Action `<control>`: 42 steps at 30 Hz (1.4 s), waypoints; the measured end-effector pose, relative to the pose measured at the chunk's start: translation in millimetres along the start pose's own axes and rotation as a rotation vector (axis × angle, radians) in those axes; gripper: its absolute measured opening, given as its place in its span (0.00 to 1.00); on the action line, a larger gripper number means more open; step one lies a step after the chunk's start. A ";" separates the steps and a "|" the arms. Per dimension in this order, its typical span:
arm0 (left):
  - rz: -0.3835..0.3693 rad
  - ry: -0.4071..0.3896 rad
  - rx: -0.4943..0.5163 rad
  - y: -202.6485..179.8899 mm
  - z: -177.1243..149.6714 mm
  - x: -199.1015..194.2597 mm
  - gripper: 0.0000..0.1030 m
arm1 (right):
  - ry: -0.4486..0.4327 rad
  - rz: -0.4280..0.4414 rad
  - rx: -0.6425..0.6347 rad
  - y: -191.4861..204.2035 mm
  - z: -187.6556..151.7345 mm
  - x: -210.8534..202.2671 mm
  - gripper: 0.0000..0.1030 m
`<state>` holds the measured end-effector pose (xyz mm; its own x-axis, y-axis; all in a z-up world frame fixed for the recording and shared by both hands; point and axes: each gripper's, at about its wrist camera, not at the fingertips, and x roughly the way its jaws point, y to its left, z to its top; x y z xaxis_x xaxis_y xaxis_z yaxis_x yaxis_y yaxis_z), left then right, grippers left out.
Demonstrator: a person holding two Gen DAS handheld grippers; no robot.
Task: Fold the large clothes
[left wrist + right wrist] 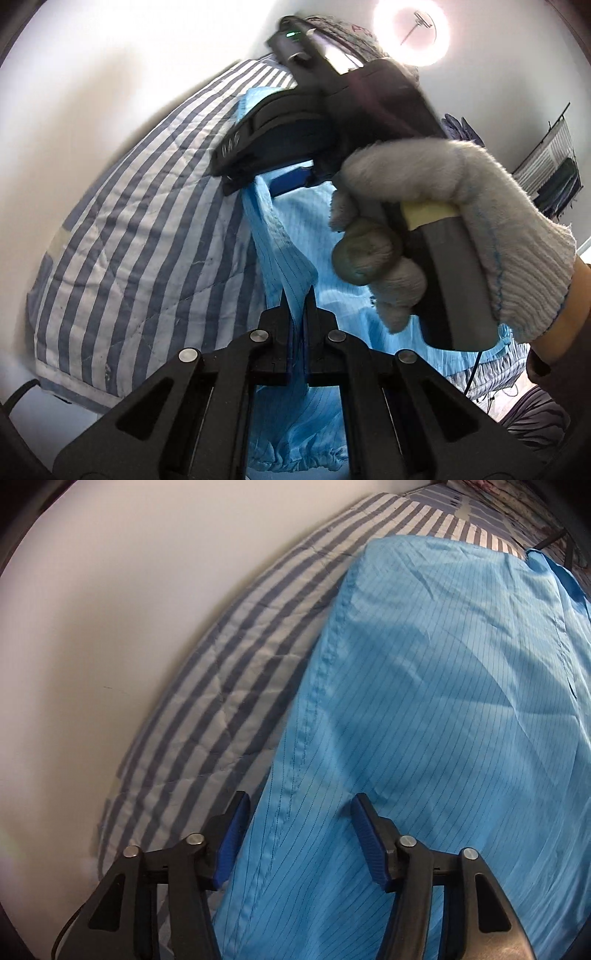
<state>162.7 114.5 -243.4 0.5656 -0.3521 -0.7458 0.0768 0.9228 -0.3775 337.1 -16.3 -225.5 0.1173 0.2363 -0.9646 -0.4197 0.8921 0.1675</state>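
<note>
left gripper [298,295] is pinching a fold of the blue garment [424,701] | right gripper [299,834] is hanging open above it | garment is lying on the striped quilt [229,686]

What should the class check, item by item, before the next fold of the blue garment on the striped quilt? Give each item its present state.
1. Left gripper shut on the blue garment: ok, a fold of fabric is pinched between its fingers.
2. Right gripper has a hold: not ok, its jaws stand apart over the fabric, pads not pressing.
3. Garment lies on the striped quilt: ok.
4. Fabric ahead of the right gripper is smooth: ok, only light creases.
5. Gloved hand and the gripper it holds are out of the lifted fabric's way: not ok, they are close above it.
6. Far edges aligned: cannot tell.
</note>
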 end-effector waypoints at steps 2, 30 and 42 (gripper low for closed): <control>0.006 -0.004 0.016 -8.5 3.6 2.2 0.00 | -0.006 -0.024 -0.027 -0.3 -0.7 0.5 0.19; -0.138 0.017 0.137 -97.7 27.3 -1.7 0.08 | -0.348 0.434 0.452 -191.7 -117.4 -83.3 0.00; -0.002 -0.037 0.064 -54.5 63.7 -19.1 0.08 | -0.292 0.373 0.559 -240.3 -161.8 -50.8 0.00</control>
<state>200.0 80.9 -173.6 0.5954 -0.3490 -0.7237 0.1296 0.9306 -0.3423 286.3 -305.0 -249.8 0.3242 0.5866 -0.7422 0.0340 0.7768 0.6288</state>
